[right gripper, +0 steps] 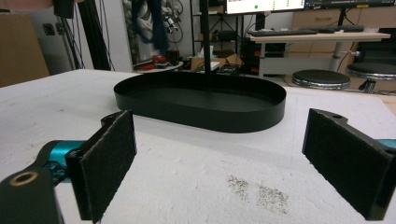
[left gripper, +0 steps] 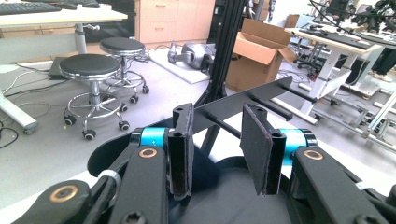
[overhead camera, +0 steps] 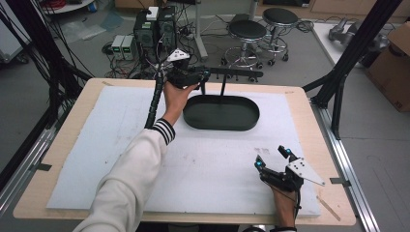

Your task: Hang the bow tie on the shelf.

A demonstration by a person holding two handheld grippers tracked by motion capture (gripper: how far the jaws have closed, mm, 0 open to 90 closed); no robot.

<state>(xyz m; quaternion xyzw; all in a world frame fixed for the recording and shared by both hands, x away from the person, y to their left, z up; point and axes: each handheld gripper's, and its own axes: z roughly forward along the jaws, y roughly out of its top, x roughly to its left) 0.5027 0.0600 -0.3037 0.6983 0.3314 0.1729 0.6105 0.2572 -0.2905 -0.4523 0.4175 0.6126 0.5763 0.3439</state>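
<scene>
High view, item one: black oval tray (overhead camera: 221, 113) with upright rack, far centre of counter (overhead camera: 300, 104). I hold left tongs (overhead camera: 202, 75) spread at its far-left rim, gripping nothing; right tongs (overhead camera: 271, 158) spread, near-right of tray, empty. Nothing moved yet, I judge.

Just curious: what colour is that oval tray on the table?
Black, matte; the oval tray shows best in the right gripper view.
</scene>
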